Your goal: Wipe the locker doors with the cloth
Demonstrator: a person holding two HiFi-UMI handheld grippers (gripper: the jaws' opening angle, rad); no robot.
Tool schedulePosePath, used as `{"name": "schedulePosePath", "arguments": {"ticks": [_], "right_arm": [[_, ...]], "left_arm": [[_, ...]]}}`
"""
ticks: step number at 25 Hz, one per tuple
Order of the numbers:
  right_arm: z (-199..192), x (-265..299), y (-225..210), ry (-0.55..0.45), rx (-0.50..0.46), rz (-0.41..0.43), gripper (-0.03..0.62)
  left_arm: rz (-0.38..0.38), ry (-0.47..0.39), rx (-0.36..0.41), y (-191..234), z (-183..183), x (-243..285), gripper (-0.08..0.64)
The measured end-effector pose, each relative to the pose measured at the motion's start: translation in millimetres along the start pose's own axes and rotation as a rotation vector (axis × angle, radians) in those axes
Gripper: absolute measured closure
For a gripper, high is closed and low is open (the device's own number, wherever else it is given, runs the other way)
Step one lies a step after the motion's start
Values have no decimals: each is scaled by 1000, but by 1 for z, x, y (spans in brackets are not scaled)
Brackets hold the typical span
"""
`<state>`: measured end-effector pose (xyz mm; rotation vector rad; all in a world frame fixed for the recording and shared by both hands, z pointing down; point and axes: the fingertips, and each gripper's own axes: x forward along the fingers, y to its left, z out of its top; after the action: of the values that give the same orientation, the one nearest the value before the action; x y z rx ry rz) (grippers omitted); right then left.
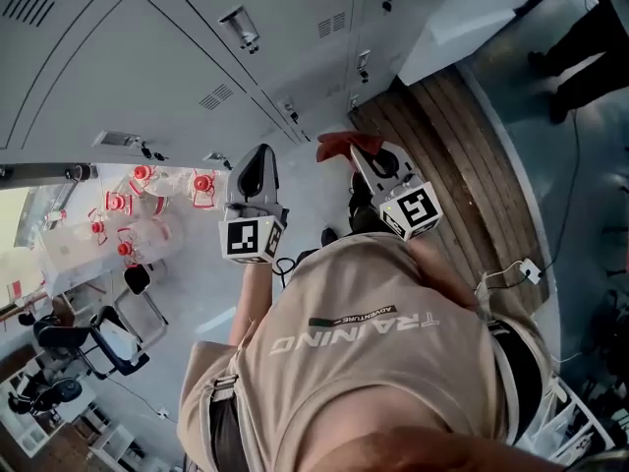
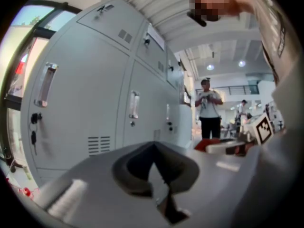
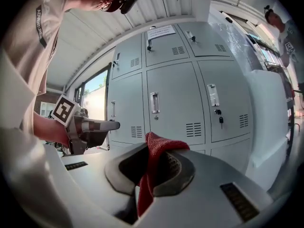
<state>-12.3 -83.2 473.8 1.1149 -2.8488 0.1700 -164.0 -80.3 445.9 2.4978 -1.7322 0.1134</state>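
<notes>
Red cloth sat pinched between the closed jaws of the right gripper, bunched above the tips and hanging down between them. It was held up in front of the grey locker doors, apart from them. Beside it, the left gripper had its jaws pressed together on nothing. A person stood farther along the lockers.

Person's beige shirt: large "TRAINING", with smaller "ADVENTURE" near it. Paper notice on locker door: unreadable.
</notes>
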Motion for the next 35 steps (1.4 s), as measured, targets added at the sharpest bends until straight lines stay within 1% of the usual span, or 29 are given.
{"name": "schedulePosePath", "arguments": {"ticks": [3, 5, 9, 13, 17, 19, 20, 22, 23, 25, 30, 33, 35], "right_arm": [[11, 25, -33, -9, -26, 59, 565], [16, 39, -55, -16, -21, 88, 565], [28, 70, -87, -37, -28, 140, 565], [34, 97, -96, -39, -59, 215, 565], [39, 116, -85, -24, -73, 308, 565], [41, 125, -74, -14, -85, 369, 565], [43, 130, -68, -15, -92, 396, 565], [48, 138, -57, -20, -107, 424, 565], [51, 142, -51, -19, -114, 428, 565], [59, 147, -40, -22, -121, 428, 565], [94, 157, -13, -43, -110, 451, 565], [125, 165, -4, -79, -166, 466, 565], [156, 166, 4, -128, -220, 477, 565]], "left_arm": [[56, -9, 21, 9, 17, 28, 555], [91, -22, 30, 12, 29, 44, 555], [164, -30, 36, 21, 40, 67, 555], [229, -18, 34, 37, 41, 77, 555], [289, -25, 21, 55, 42, 79, 555], [292, -42, -1, 62, 45, 80, 555], [288, -54, -26, 65, 47, 80, 555], [280, -79, -96, 71, 47, 77, 555], [276, -86, -116, 74, 47, 75, 555], [268, -87, -114, 81, 47, 71, 555], [247, -92, -72, 91, 54, 70, 555], [226, -101, -68, 93, 52, 72, 555], [210, -100, -61, 92, 51, 71, 555]]}}
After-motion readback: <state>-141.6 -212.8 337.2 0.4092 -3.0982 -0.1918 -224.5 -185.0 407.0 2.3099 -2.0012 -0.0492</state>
